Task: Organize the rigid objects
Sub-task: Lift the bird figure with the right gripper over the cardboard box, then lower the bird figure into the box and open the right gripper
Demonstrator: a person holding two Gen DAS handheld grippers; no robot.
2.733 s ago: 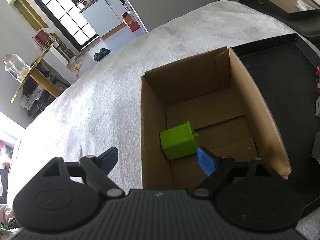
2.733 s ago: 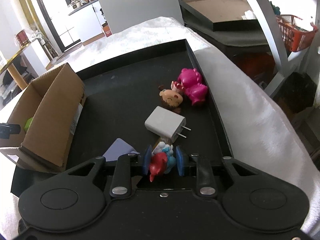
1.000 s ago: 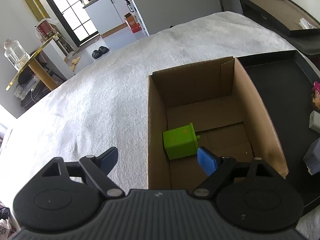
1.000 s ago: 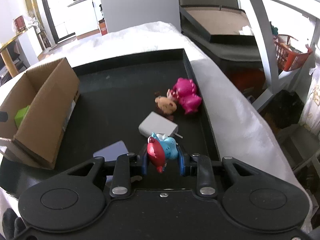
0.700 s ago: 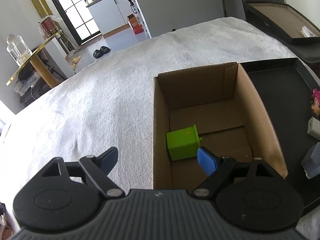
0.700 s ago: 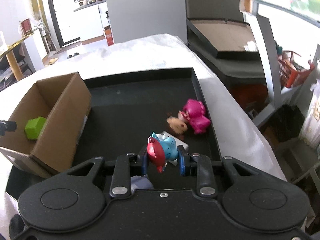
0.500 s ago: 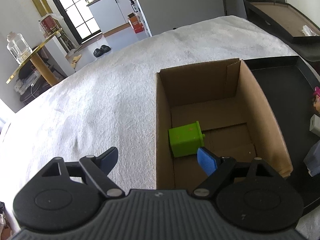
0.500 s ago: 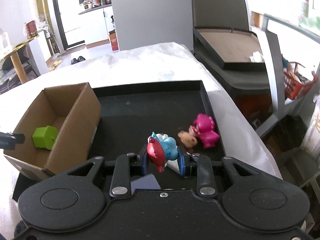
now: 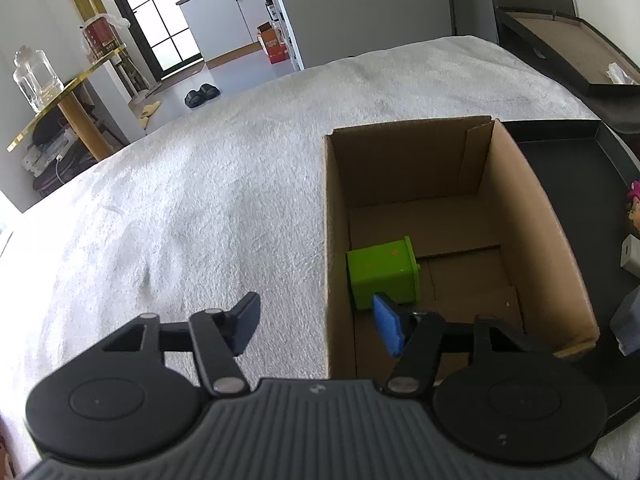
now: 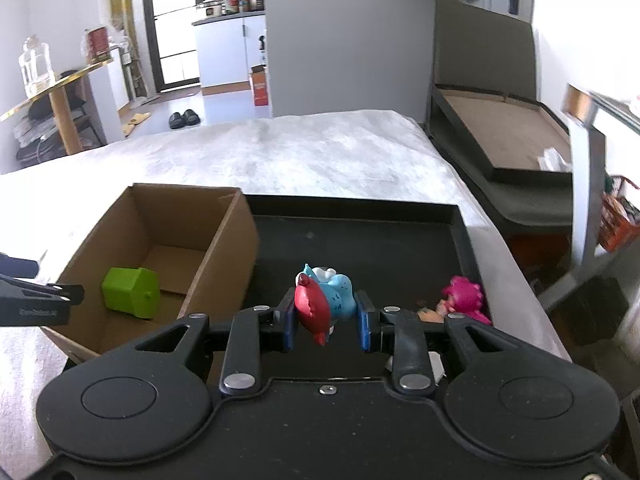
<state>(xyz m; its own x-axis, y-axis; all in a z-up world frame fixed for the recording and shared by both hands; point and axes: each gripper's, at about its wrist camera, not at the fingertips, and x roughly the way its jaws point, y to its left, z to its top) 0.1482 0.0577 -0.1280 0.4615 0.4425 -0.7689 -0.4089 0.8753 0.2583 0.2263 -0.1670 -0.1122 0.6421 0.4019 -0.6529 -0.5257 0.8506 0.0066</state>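
The right gripper (image 10: 325, 322) is clamped on a blue and red toy (image 10: 325, 300), above the black tray (image 10: 360, 216); the cardboard box (image 10: 236, 248) lies to its left; the left gripper (image 9: 316, 322), jaws closing on nothing, straddles the box's wall.

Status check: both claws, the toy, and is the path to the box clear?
Right claw shut on blue-and-red figurine, above black tray. Left claw closing on nothing, straddling cardboard box wall. Green block inside; nothing blocks the box.

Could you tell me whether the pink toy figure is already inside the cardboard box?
No, the pink toy figure lies on the black tray, outside the cardboard box.
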